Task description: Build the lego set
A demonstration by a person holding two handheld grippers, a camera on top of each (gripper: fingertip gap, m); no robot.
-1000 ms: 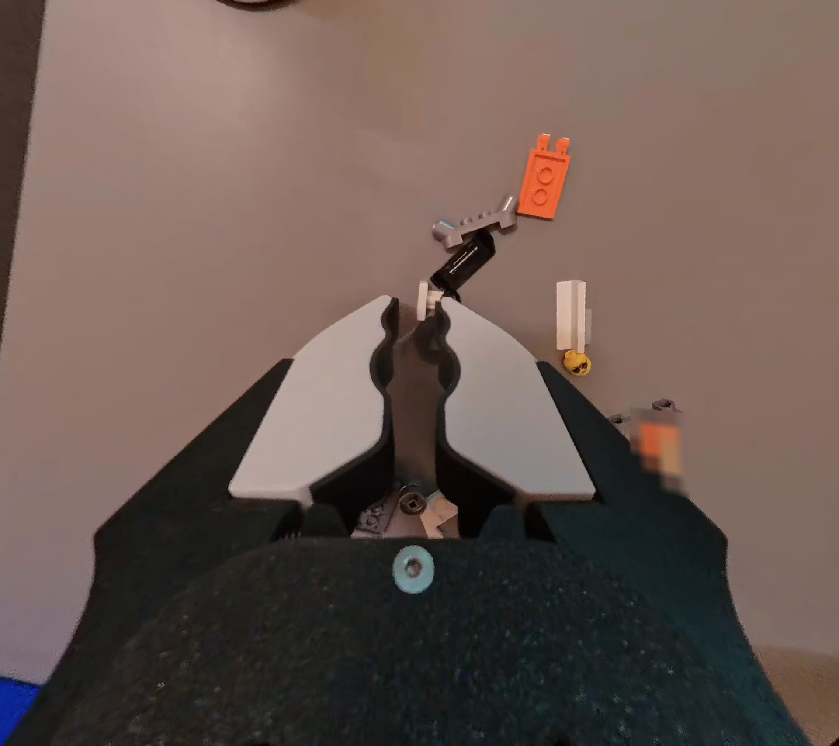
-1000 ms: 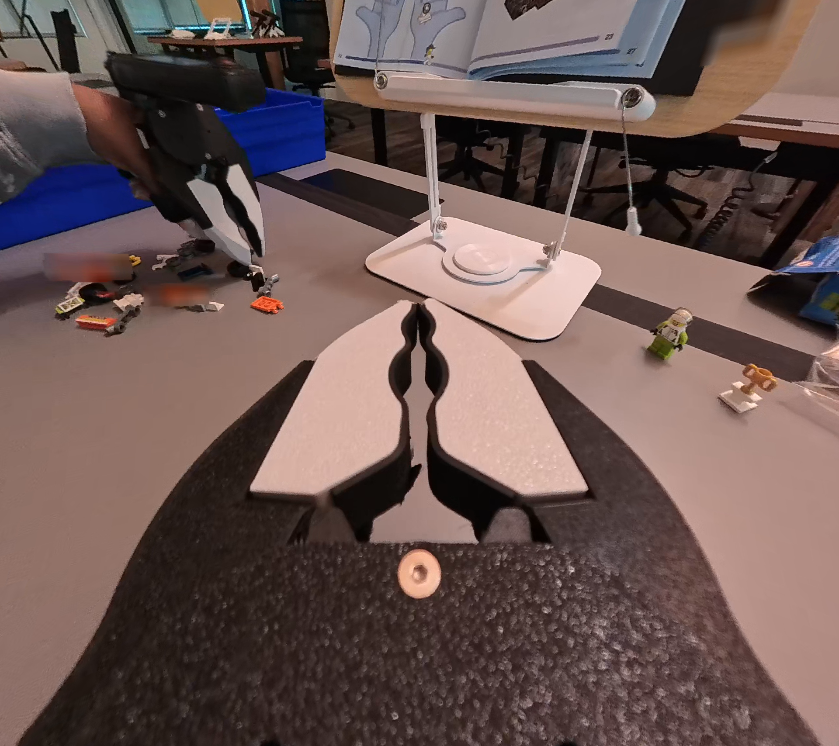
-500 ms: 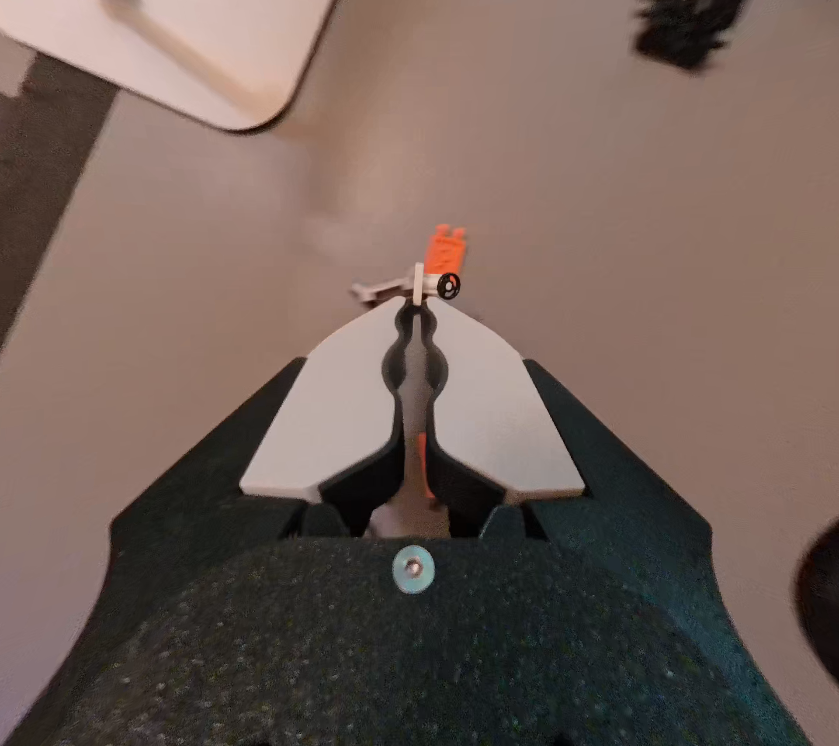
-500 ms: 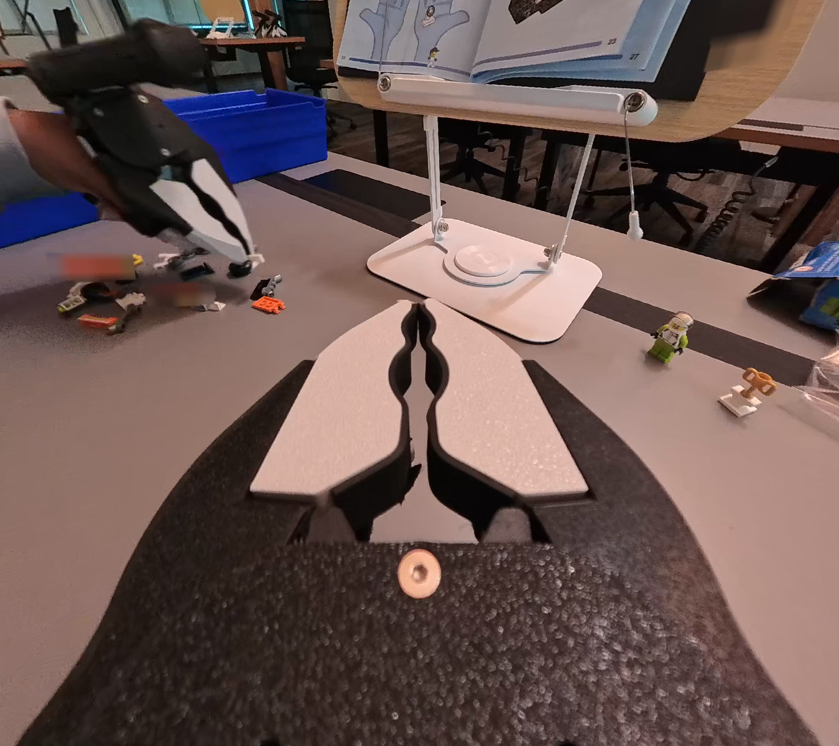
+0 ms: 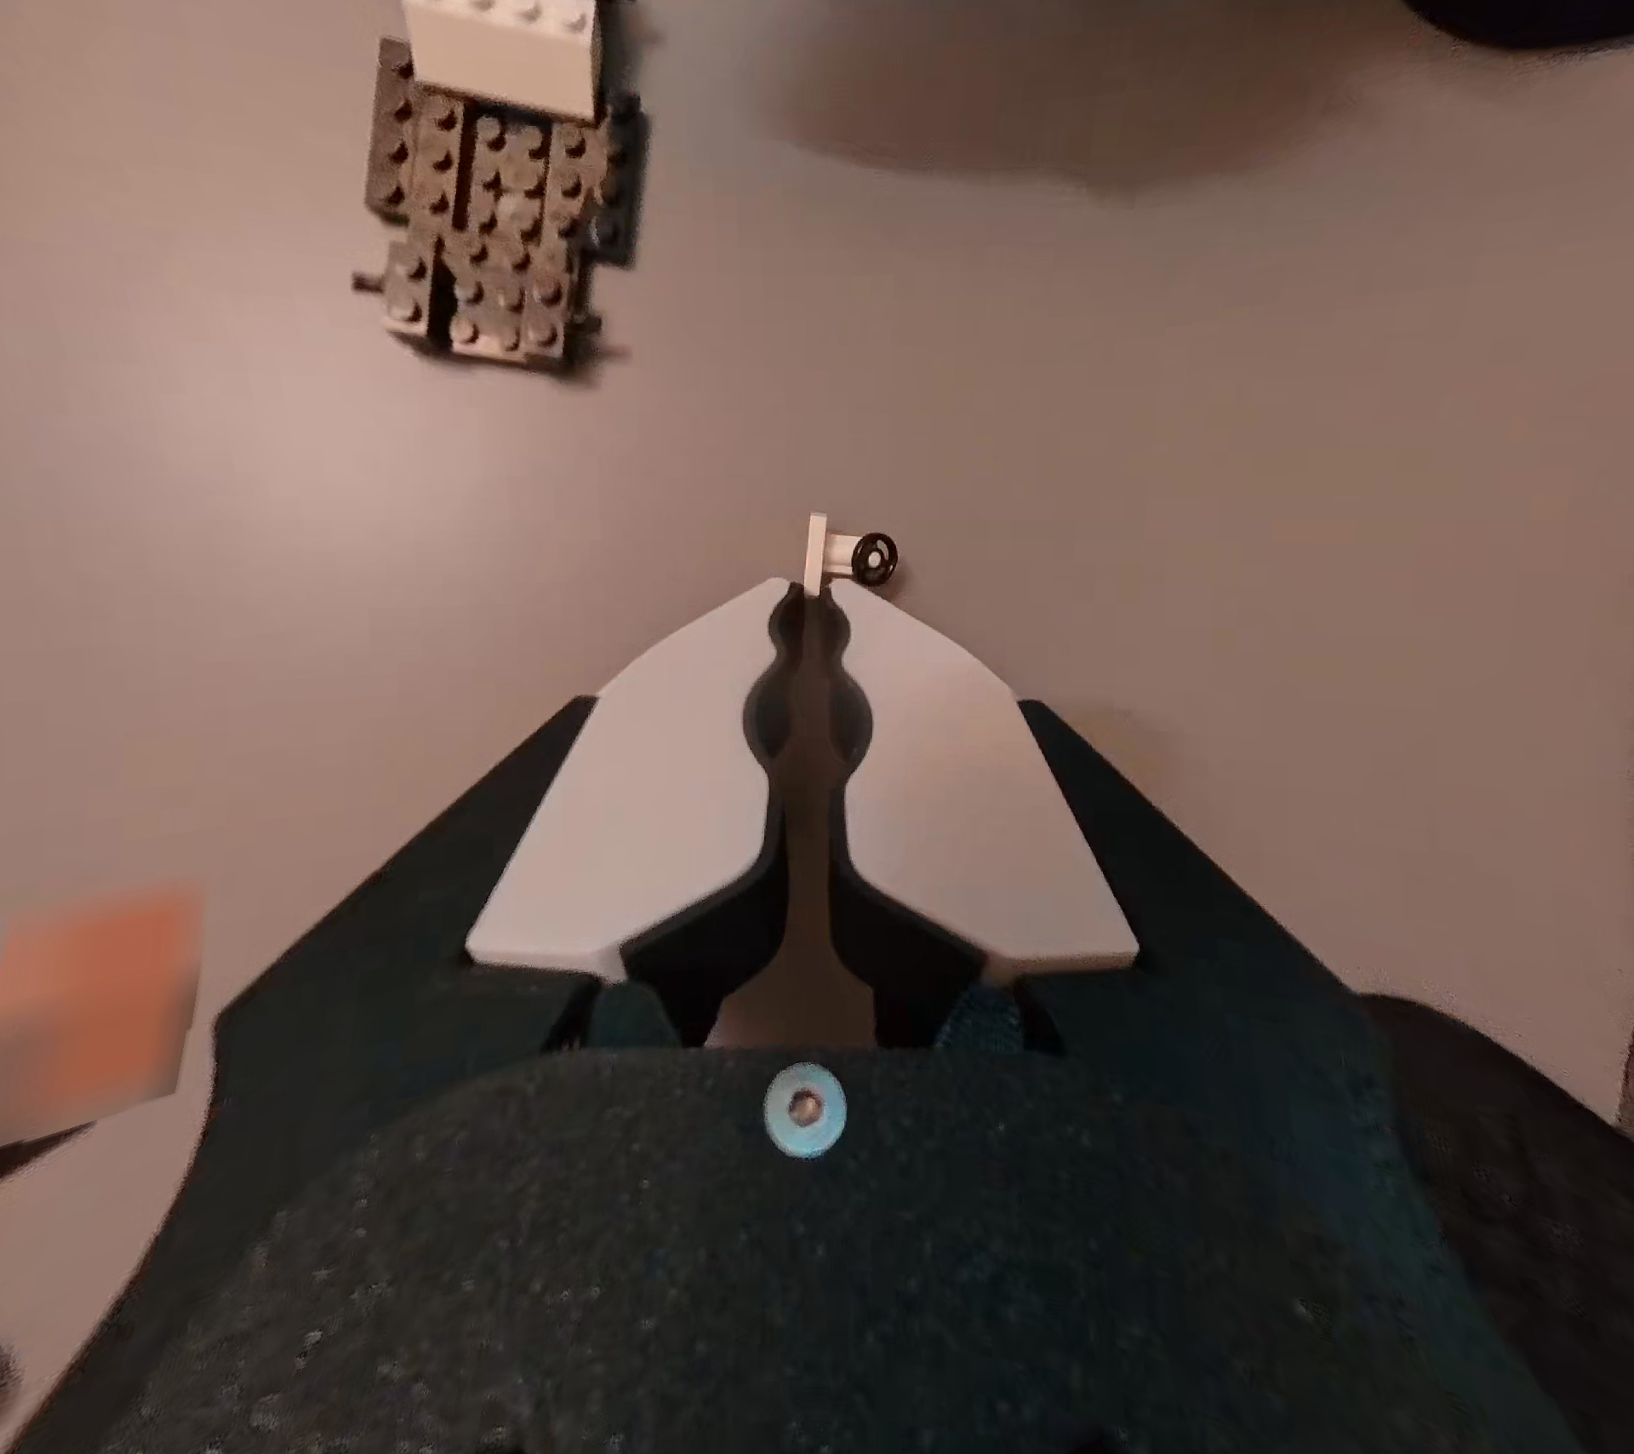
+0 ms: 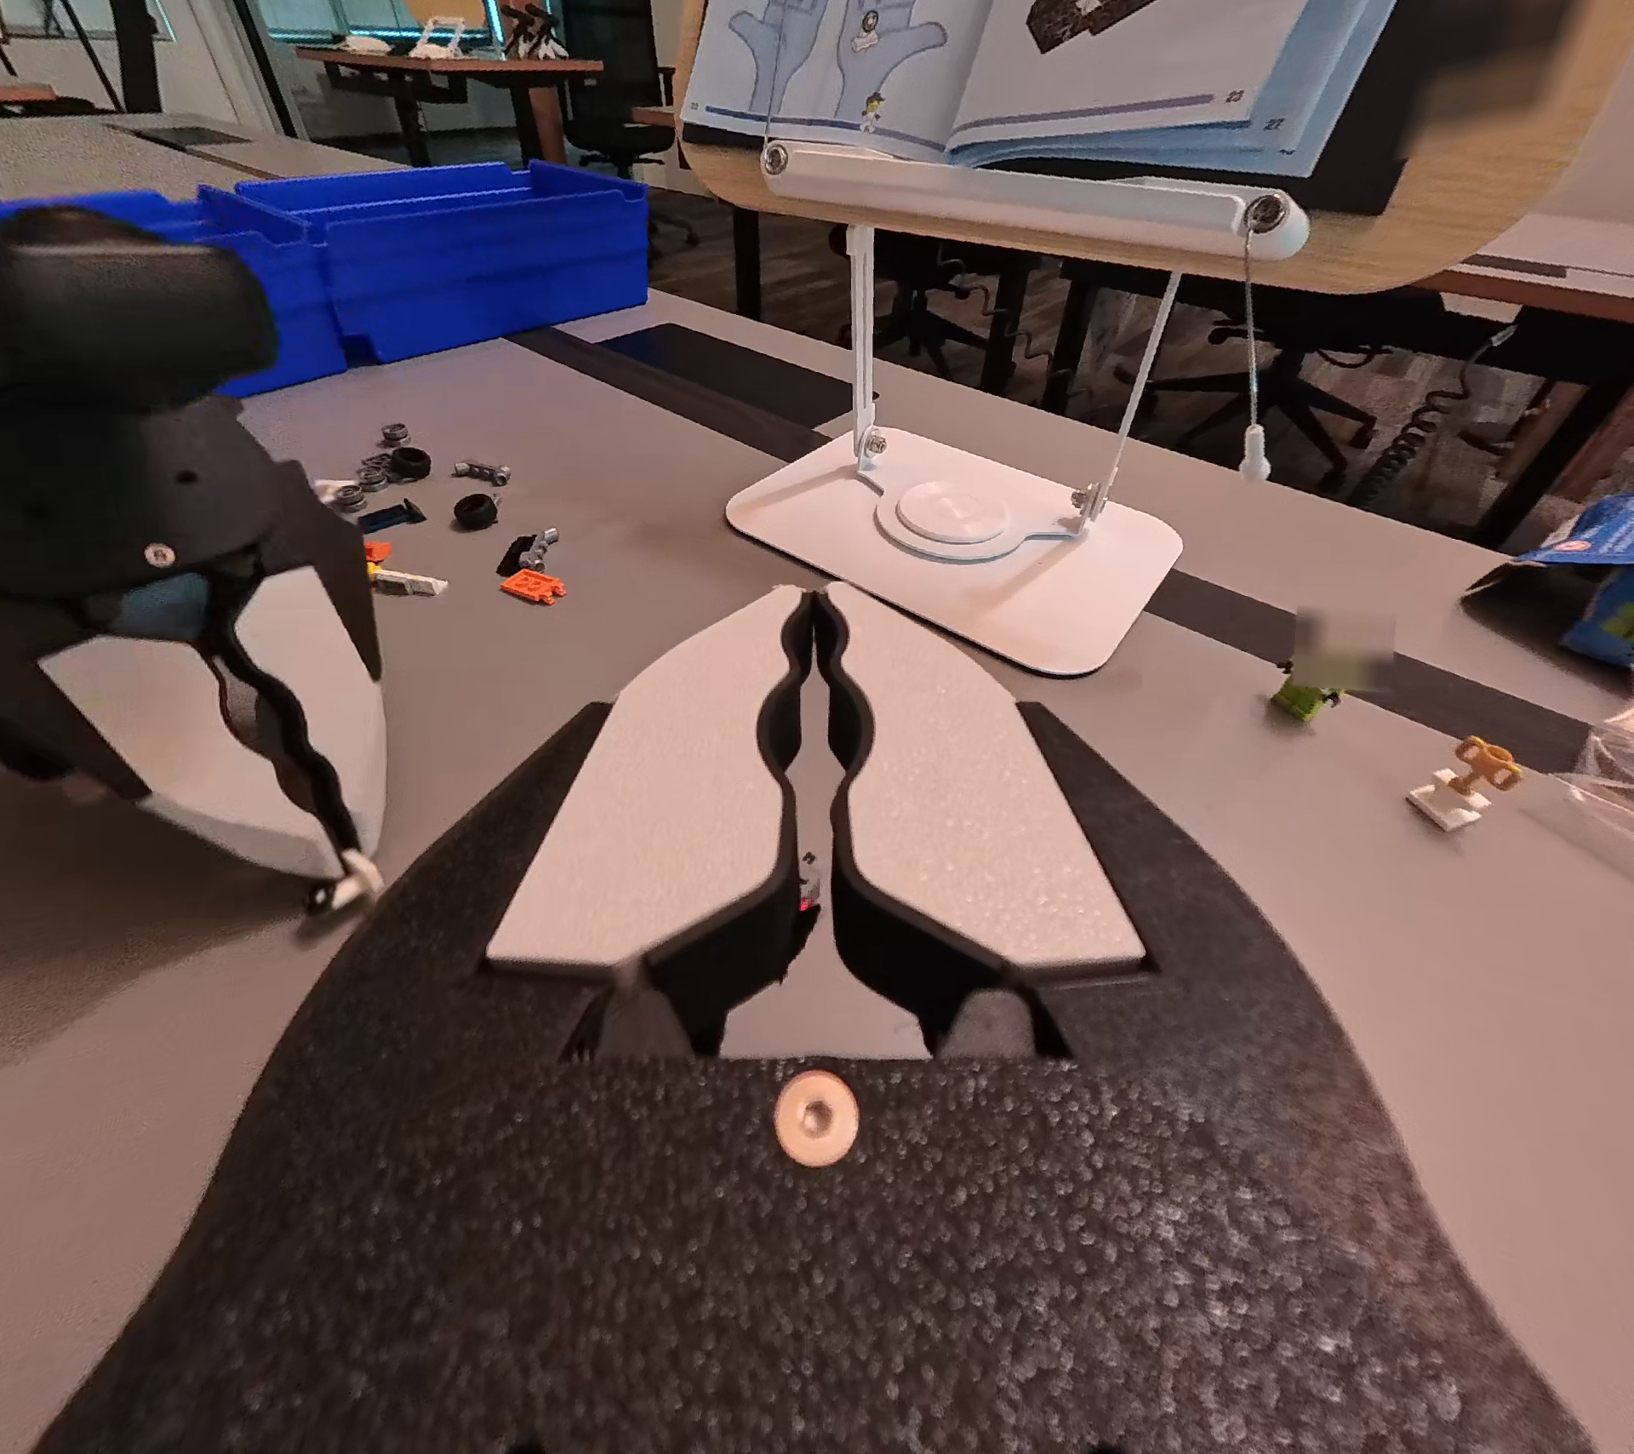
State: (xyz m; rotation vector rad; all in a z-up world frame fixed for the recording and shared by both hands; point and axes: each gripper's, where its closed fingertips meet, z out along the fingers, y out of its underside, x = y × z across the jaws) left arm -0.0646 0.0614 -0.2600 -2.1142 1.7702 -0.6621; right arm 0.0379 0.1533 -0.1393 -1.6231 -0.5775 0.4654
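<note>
Left wrist view: left gripper [image 5: 818, 591] jaws clenched on small white steering-wheel piece [image 5: 840, 556], carried above table [image 5: 1149, 394]. Right gripper [image 6: 813, 598] jaws closed, nothing held. Next judged: piece aligned and pressed onto dark car chassis [image 5: 495, 173].

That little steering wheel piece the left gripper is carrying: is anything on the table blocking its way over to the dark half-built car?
Nothing visible does. In the left wrist view the left gripper pinches the white steering wheel piece, and only bare grey table lies between it and the half-built car up to the left.
</note>
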